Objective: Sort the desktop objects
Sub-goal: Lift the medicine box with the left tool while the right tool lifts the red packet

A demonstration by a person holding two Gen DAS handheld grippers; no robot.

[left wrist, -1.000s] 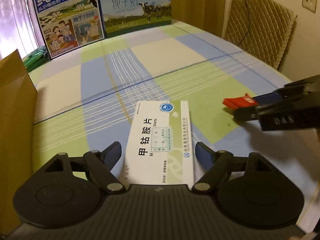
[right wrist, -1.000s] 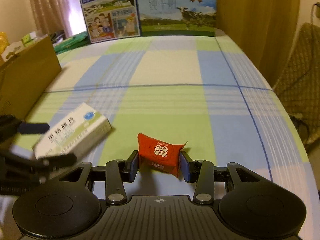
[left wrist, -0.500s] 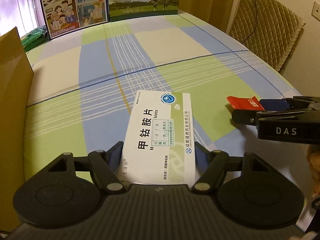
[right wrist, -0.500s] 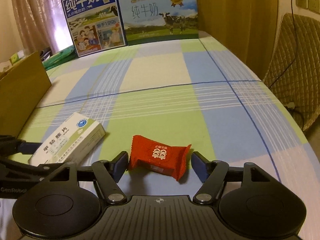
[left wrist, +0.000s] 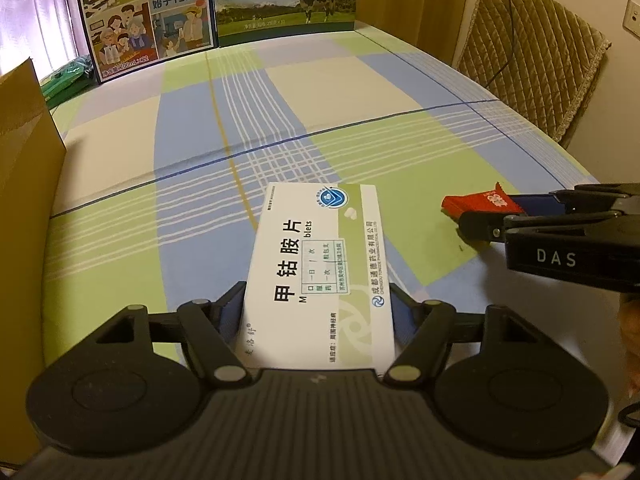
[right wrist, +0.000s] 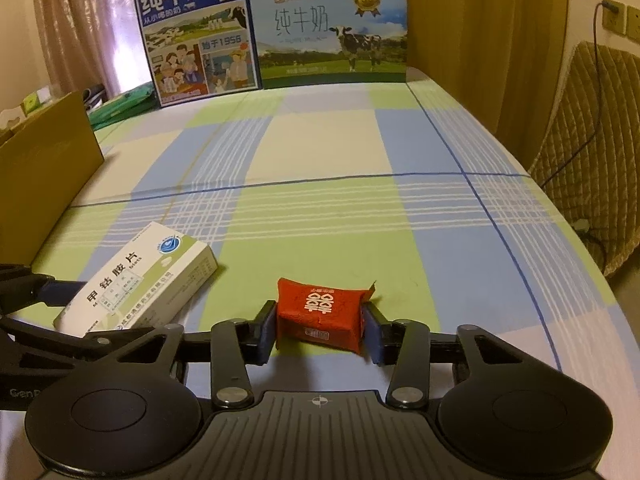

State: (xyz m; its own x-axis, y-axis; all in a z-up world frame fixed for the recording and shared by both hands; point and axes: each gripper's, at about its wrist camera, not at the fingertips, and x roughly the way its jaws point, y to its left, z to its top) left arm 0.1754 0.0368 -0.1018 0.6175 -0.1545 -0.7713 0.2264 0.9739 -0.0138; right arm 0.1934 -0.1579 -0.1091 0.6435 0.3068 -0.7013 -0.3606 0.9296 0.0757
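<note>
The left gripper point(left wrist: 318, 312) is clamped on a flat white-and-green cardboard medicine box point(left wrist: 320, 268) printed with black Chinese characters, its blue-padded fingers pressed against the box's two long sides near the close end. The box lies on the green, blue and cream plaid tablecloth point(left wrist: 360, 92), its far end reaching out ahead of the fingers. In the right wrist view the same box point(right wrist: 140, 280) sits just left of the red packet, with the black arms of the left gripper point(right wrist: 60, 300) coming in from the left edge.

The right gripper point(right wrist: 320, 326) is closed on a small red foil-wrapped candy packet point(right wrist: 320, 314) bearing a white double-happiness mark — its blue pads touch the packet's left and right ends, and the packet rests low over the cloth; whether it touches the cloth cannot be told. From the left wrist view the packet point(left wrist: 476, 204) lies to the right of the medicine box, well apart from it, with the right gripper point(left wrist: 496, 216), marked "DAS", reaching in from the right.

Left of the medicine box stands a brown cardboard carton wall point(left wrist: 24, 168). Far beyond the box, at the back of the cloth, two milk cartons stand side by side — a dark blue one with cartoon figures point(right wrist: 196, 40) and a green-and-blue one with a cow point(right wrist: 332, 36). A quilted tan chair back point(left wrist: 528, 56) stands off to the right of the box.
</note>
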